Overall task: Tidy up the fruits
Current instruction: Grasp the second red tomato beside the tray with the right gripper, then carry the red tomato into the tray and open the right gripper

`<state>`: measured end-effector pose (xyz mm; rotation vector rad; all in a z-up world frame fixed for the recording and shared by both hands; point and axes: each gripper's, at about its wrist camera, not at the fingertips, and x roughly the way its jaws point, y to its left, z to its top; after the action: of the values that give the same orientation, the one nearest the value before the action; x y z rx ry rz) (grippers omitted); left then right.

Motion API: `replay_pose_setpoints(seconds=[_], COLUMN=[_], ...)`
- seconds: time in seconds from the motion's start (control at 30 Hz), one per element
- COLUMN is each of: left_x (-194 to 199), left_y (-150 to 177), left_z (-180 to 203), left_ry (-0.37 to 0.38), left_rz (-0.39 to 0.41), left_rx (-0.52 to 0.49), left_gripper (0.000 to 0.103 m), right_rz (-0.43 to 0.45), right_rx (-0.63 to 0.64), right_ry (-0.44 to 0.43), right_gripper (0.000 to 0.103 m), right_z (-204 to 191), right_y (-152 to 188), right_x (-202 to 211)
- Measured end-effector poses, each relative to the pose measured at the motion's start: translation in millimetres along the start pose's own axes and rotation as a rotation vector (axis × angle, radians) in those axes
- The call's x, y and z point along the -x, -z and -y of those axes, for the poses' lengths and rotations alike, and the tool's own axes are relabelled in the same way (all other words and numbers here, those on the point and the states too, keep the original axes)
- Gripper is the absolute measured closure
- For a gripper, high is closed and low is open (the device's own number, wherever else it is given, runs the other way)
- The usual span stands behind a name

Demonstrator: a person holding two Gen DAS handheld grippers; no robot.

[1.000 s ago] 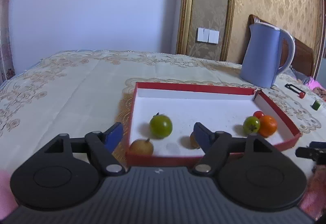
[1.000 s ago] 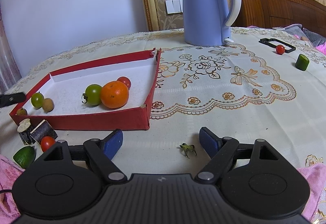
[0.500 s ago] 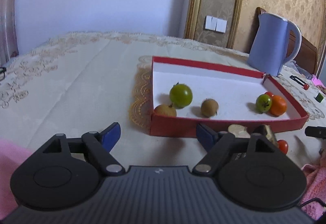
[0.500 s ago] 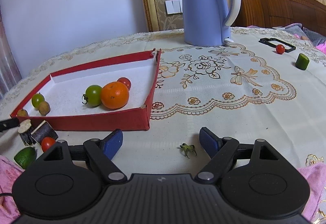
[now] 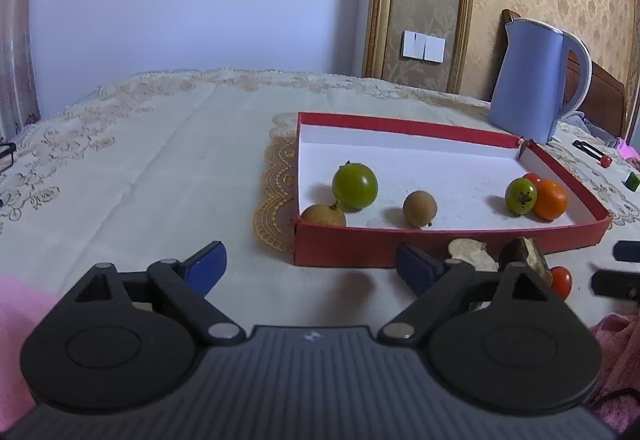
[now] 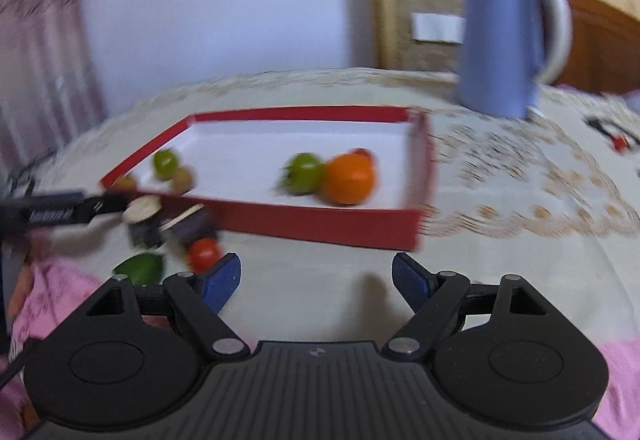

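A red tray [image 5: 440,246] with a white floor holds a green tomato [image 5: 354,186], two brown longans [image 5: 419,207], a second green tomato [image 5: 520,195], an orange [image 5: 551,199] and a small red tomato. My left gripper [image 5: 310,266] is open and empty, just in front of the tray's near wall. In front of the tray lie two cut stem pieces [image 5: 524,260] and a red cherry tomato [image 5: 561,281]. My right gripper [image 6: 316,280] is open and empty; the cherry tomato [image 6: 204,254] and a green lime wedge [image 6: 140,268] lie by its left finger. The right wrist view is blurred.
A blue kettle [image 5: 534,79] stands behind the tray at the right. A black clip with a red tomato [image 5: 592,151] and a green piece [image 5: 633,180] lie far right. Pink cloth [image 6: 48,292] lies at the near table edge.
My left gripper has pulled back and away from the tray. My right gripper has swung left toward the cherry tomato and stem pieces, blurring its view.
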<state>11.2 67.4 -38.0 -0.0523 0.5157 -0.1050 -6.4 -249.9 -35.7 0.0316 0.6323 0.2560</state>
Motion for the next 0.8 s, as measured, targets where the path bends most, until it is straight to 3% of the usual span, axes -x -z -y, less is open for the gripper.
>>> replay_pose_setpoints(seconds=[0.23, 0.27, 0.37, 0.57, 0.63, 0.8], left_x=[-1.7, -1.7, -1.8, -1.4, -1.5, -1.6], left_y=[-0.7, -0.6, -1.0, -1.1, -0.9, -0.6], left_z=[-4.4, -4.5, -5.2, -5.8, -6.2, -8.2], left_ry=[0.021, 0.022, 0.026, 0.028, 0.031, 0.035], left_rz=[-0.015, -0.014, -0.015, -0.013, -0.015, -0.015], left_rx=[0.026, 0.027, 0.03, 0.037, 0.038, 0.051], left_gripper=[0.011, 0.011, 0.009, 0.008, 0.008, 0.006], right_rz=[-0.001, -0.004, -0.018, -0.048, -0.044, -0.029], right_rx=[0.098, 0.107, 0.128, 0.152, 0.152, 0.19], right_ry=[-0.033, -0.033, -0.075, -0.092, -0.098, -0.09], right_gripper=[0.026, 0.037, 0.05, 0.053, 0.069, 0.078], right_z=[-32.3, -35.1, -42.0, -52.4, -54.1, -61.2], right_y=[-4.8, -5.0, -5.3, -3.2, -2.7, 0.2], right_x=[-10.2, -11.2, -14.5, -27.5, -27.6, -23.4])
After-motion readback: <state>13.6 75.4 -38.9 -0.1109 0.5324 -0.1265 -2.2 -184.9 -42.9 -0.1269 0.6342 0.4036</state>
